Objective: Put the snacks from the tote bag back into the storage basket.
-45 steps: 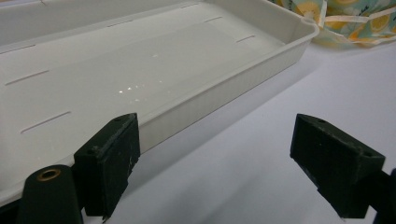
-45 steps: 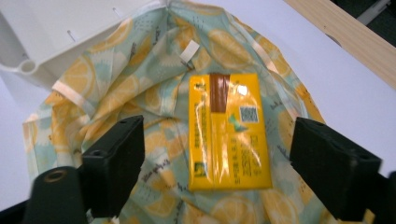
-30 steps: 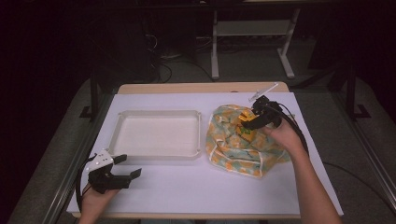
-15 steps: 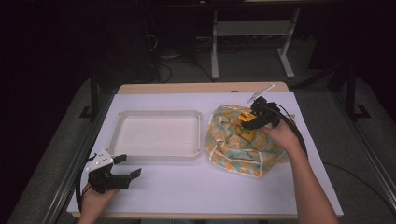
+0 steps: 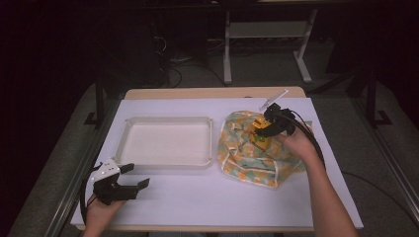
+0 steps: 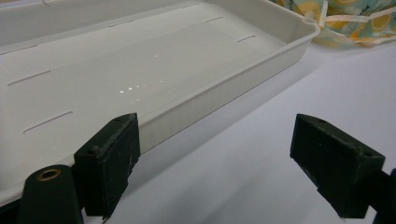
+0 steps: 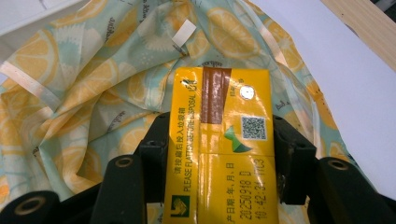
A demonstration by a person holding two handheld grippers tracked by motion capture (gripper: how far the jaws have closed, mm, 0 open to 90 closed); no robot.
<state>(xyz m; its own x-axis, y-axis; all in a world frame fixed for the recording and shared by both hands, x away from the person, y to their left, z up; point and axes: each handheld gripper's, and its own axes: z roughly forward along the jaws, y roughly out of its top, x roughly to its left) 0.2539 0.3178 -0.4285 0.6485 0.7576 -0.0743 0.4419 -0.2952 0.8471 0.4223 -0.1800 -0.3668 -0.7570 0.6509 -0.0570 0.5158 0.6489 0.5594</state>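
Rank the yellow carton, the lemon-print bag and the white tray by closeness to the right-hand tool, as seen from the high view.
1. yellow carton: clamped in the right tool.
2. lemon-print bag: directly beneath the carton.
3. white tray: farther left, beside the bag.

Legible print is found on one item, the yellow drink carton (image 7: 219,149), seen in the right gripper view. Along its left panel, running lengthwise in dark green, stands "PLEASE FLATTEN BEFORE DISPOSAL", with a line of Chinese characters beside it, too small to read with certainty. Toward 6 o'clock on the top face, a stamped date code reads "20250918 D" and, beside it, "10:42:3" followed by "1103", under the characters for year, month, day. A QR code sits toward 3 o'clock on the top face, with a green emblem just below it. A small green logo sits at 7 o'clock.

The lemon-print bag (image 7: 93,93) carries small dark lettering, too fine to read.
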